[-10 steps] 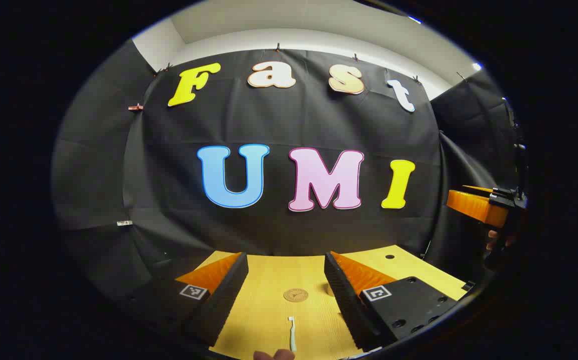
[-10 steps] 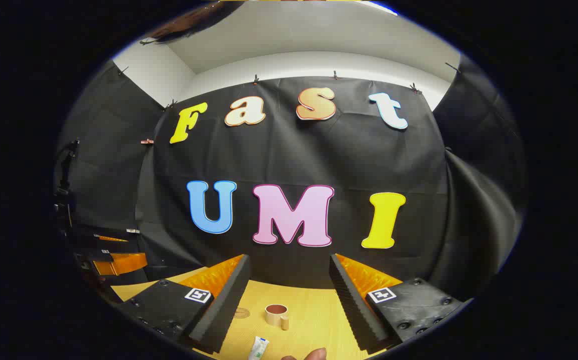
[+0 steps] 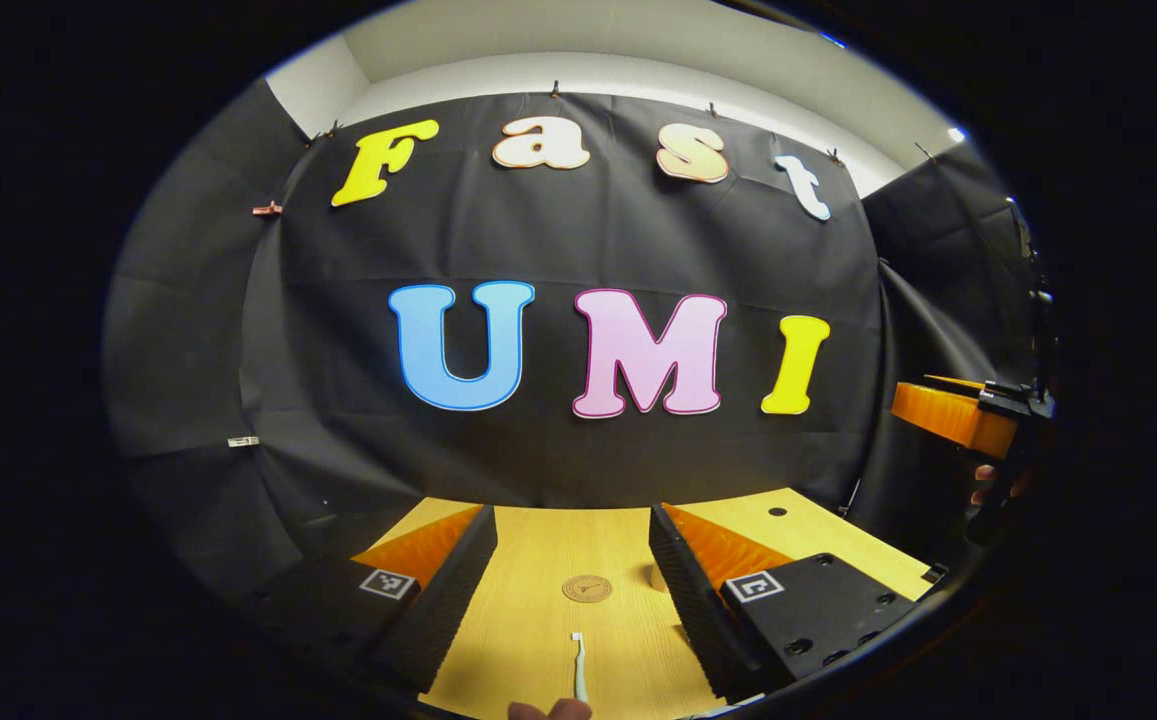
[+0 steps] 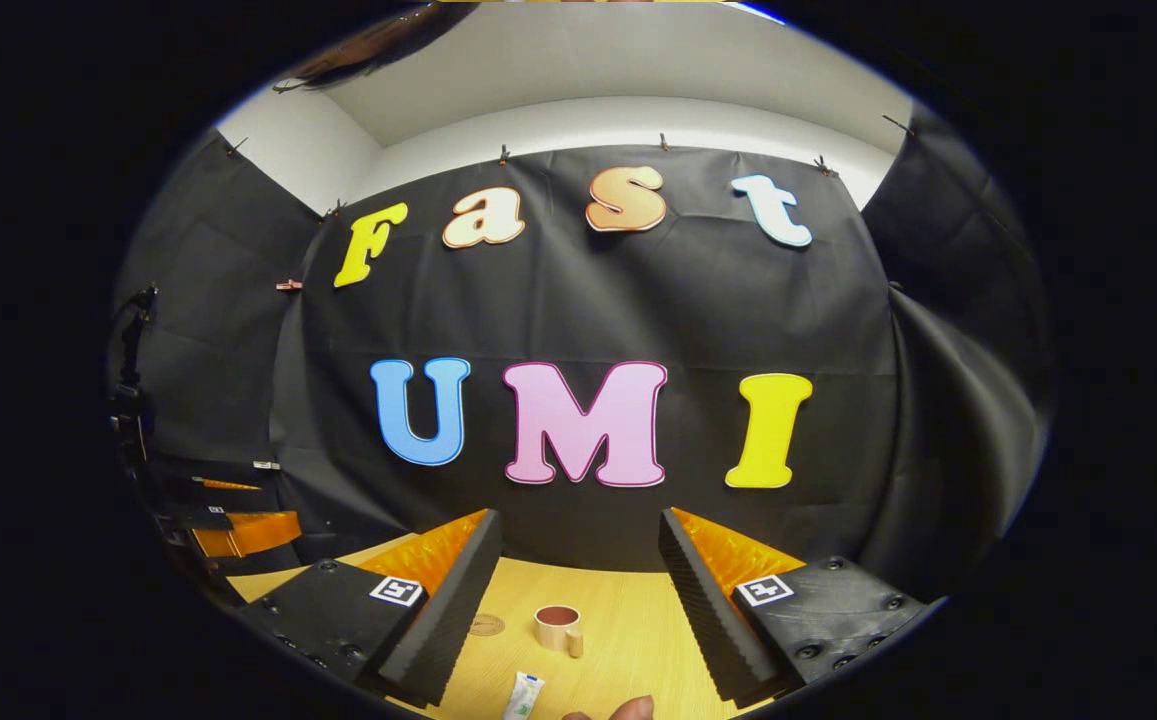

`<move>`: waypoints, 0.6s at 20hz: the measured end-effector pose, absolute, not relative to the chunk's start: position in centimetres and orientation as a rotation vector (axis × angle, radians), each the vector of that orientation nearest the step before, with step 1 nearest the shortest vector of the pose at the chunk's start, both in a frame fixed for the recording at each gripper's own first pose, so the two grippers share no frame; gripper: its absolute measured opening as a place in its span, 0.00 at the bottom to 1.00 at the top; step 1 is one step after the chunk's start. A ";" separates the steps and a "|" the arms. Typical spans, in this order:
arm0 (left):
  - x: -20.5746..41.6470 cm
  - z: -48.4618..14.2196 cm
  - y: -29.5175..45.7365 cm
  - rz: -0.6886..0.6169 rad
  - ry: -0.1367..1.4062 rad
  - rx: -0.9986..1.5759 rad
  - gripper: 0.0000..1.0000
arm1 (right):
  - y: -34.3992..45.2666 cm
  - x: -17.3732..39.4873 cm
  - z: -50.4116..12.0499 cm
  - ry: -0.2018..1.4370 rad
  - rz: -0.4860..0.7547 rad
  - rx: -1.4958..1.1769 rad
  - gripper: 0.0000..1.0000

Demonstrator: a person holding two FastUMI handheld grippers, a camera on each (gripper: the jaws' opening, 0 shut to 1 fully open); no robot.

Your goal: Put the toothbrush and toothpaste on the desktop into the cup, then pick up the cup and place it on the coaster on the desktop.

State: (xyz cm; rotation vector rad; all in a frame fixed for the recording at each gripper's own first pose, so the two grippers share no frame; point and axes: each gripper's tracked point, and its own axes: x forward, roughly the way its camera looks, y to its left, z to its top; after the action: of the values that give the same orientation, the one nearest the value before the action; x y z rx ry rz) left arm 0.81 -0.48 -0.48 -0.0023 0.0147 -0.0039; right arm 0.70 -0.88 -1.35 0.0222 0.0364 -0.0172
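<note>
In the left gripper view a white toothbrush (image 3: 577, 668) lies on the wooden desktop (image 3: 538, 560), lengthwise between the fingers of my open left gripper (image 3: 568, 600). A round brown coaster (image 3: 587, 588) sits just beyond it. In the right gripper view a small beige cup (image 4: 558, 627) with a handle stands upright on the desktop (image 4: 628, 620), between the fingers of my open right gripper (image 4: 578, 610). A white toothpaste tube (image 4: 523, 695) lies nearer, and the coaster (image 4: 486, 625) sits left of the cup. Both grippers hover above the desk with nothing held.
The black cloth wall closes off the far edge of the desk. The other gripper (image 3: 958, 415) and a hand show at the right edge of the left gripper view, and a gripper (image 4: 238, 530) shows at the left of the right gripper view. A fingertip (image 4: 628, 708) shows at the bottom.
Both views have tipped slightly downward, so the desk objects sit a little higher in view. Nothing on the desk has moved and both grippers stay open.
</note>
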 end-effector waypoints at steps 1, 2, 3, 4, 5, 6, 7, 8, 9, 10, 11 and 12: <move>0.9 -0.5 -0.5 -0.003 0.015 -0.003 0.96 | -0.9 0.7 -1.5 0.041 -0.018 0.031 0.96; 0.9 -0.5 -0.5 -0.002 0.015 -0.004 0.97 | -1.0 0.8 -1.5 0.043 -0.020 0.035 0.94; 1.0 -0.5 -0.6 -0.002 0.015 -0.004 0.96 | -1.2 0.8 -1.4 0.041 -0.022 0.034 0.96; 1.1 -0.4 -0.7 -0.002 0.015 -0.004 0.96 | -1.2 1.0 -1.5 0.041 -0.023 0.031 0.96; 1.2 -0.6 -0.8 -0.004 0.018 -0.003 0.96 | -1.3 1.0 -1.6 0.044 -0.020 0.027 0.96; 1.2 -0.7 -1.0 -0.004 0.020 -0.002 0.97 | -1.2 1.0 -1.9 0.050 -0.019 0.023 0.96; 1.3 -0.8 -0.9 -0.003 0.023 -0.003 0.96 | -1.2 1.1 -2.1 0.056 -0.016 0.020 0.96; 1.3 -0.8 -1.0 -0.004 0.025 -0.005 0.96 | -1.0 1.1 -2.3 0.063 -0.011 0.016 0.94; 1.4 -1.0 -1.0 -0.003 0.027 -0.007 0.96 | -0.9 1.2 -2.5 0.068 -0.006 0.011 0.94; 1.5 -1.0 -1.1 -0.005 0.029 -0.008 0.97 | -0.8 1.3 -2.7 0.073 -0.001 0.004 0.96; 1.6 -1.2 -1.1 -0.003 0.032 -0.008 0.97 | -0.6 1.4 -3.0 0.082 0.006 0.000 0.96; 1.6 -1.5 -1.1 -0.003 0.039 -0.007 0.97 | -0.3 1.5 -3.5 0.096 0.014 0.000 0.96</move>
State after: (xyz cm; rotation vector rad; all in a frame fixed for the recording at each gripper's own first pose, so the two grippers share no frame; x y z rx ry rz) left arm 1.62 -1.08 -1.46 -0.0071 0.0389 -0.0030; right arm 1.50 -0.34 -3.52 0.0000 0.0962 0.0144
